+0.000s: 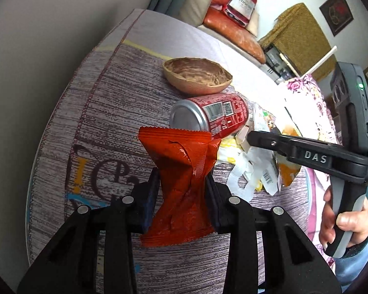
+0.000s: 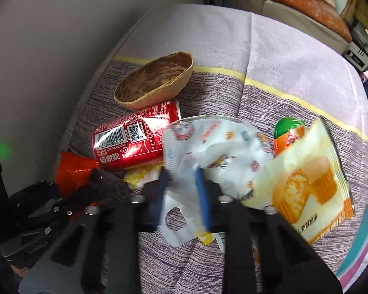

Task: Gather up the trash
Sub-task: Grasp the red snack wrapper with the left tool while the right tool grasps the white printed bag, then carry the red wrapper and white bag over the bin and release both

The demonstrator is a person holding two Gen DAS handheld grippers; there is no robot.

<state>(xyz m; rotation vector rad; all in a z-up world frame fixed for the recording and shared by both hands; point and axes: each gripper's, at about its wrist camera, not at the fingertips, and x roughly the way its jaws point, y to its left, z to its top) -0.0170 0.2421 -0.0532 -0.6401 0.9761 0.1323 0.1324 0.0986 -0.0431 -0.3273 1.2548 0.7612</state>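
The left gripper (image 1: 181,188) is pinching a crumpled red foil wrapper (image 1: 181,171) between its nearly closed pads, holding it just over the grey striped cloth-covered table (image 1: 110,112). The right gripper (image 2: 182,193) is clamping, jaws narrowed almost together, on a white printed plastic wrapper (image 2: 216,144) in the litter pile. At twelve o'clock from that pile a dented red aluminium drink can (image 2: 135,139) is lying on its side, touching a brown coconut-shell half (image 2: 154,80); a yellow cake packet (image 2: 306,178) is lying at three o'clock.
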